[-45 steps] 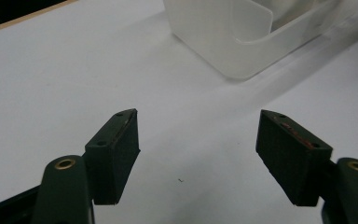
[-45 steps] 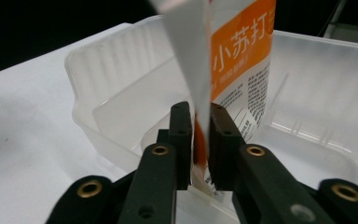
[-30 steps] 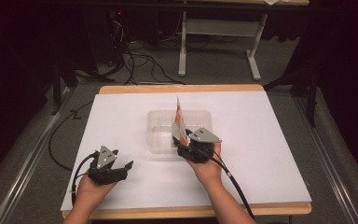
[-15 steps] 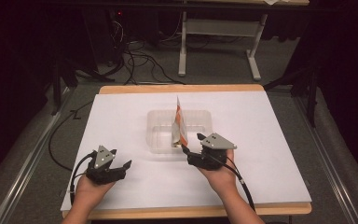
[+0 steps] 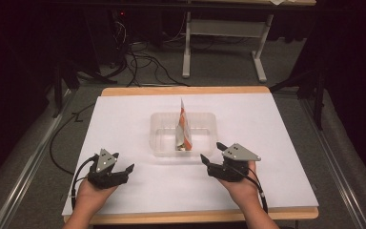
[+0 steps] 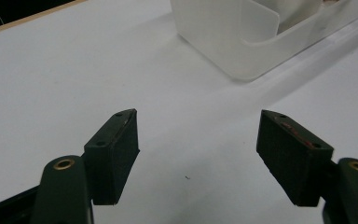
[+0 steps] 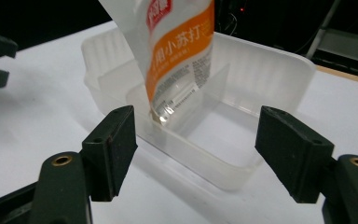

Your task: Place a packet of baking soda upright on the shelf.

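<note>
The orange-and-white foil snack packet (image 5: 183,125) stands propped upright in the clear plastic container (image 5: 205,119) mid-desk; the right claw (image 5: 215,159), jaws just opened wide and empty, sits near its right corner; left claw (image 5: 124,167) open, empty; placing looks done; next, likely retreat.

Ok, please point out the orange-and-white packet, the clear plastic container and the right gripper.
orange-and-white packet (image 7: 179,56), right gripper view, printed front.
clear plastic container (image 5: 163,144), high view, bare left wall.
right gripper (image 5: 211,152), high view, midway between its open fingertips.

Orange-white packet (image 5: 183,125) upright in clear container (image 5: 164,143); right hand-held gripper (image 5: 213,154) just beside, jaws apart.
</note>
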`<state>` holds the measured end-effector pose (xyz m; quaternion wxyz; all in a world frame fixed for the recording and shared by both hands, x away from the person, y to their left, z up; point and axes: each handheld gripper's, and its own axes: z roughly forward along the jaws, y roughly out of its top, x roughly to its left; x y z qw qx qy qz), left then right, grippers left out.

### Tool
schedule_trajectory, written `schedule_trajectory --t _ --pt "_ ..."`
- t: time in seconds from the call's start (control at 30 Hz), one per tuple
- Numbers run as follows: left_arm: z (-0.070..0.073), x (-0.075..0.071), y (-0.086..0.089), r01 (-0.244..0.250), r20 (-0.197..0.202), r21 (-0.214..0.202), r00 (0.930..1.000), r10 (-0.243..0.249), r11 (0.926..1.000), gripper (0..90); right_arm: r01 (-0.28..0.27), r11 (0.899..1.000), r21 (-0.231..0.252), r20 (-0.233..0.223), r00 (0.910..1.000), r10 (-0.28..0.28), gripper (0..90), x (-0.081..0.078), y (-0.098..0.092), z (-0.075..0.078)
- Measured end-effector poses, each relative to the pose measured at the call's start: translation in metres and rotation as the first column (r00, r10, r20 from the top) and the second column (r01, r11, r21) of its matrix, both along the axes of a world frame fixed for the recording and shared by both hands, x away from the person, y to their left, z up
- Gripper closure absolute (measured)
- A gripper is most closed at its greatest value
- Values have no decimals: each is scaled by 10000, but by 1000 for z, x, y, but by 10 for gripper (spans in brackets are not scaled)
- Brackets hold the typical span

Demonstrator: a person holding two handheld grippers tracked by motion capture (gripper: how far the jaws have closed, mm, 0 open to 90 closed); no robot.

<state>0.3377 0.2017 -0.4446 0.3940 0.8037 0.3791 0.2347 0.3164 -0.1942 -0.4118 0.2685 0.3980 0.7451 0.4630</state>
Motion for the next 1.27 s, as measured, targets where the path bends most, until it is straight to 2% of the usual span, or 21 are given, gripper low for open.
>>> schedule_trajectory --t 0.17,0.37,0.53,0.6,0.73,0.97,1.27 --pt "-1 0 0 45 -39 25 10000 -45 10000 298 214 9994 -270 -1 9998 -214 284 -8 -22 -1" --pt "-1 0 -2 113 -100 16 9999 -113 9999 296 944 9951 -290 -245 9952 -951 286 -17 -58 -7" --pt "-2 0 -5 218 -179 34 9996 -217 9998 296 1258 9902 -611 -353 9911 -1281 293 -24 -80 -16" --pt "-3 0 -6 239 -217 71 9995 -238 9997 296 1346 9892 -575 -627 9884 -1381 293 -23 -87 -21" --pt "-5 1 -9 296 -261 170 9992 -291 9994 295 1514 9885 -28 -820 9851 -1511 292 -16 -90 -22" --pt "-5 -1 -12 350 -246 174 9991 -345 9992 295 1044 9939 -348 -720 9917 -1067 293 -19 -82 -23" --pt "-4 -1 -9 344 -201 101 9992 -341 9994 295 1252 9917 -305 -865 9881 -1274 292 -17 -83 -24"
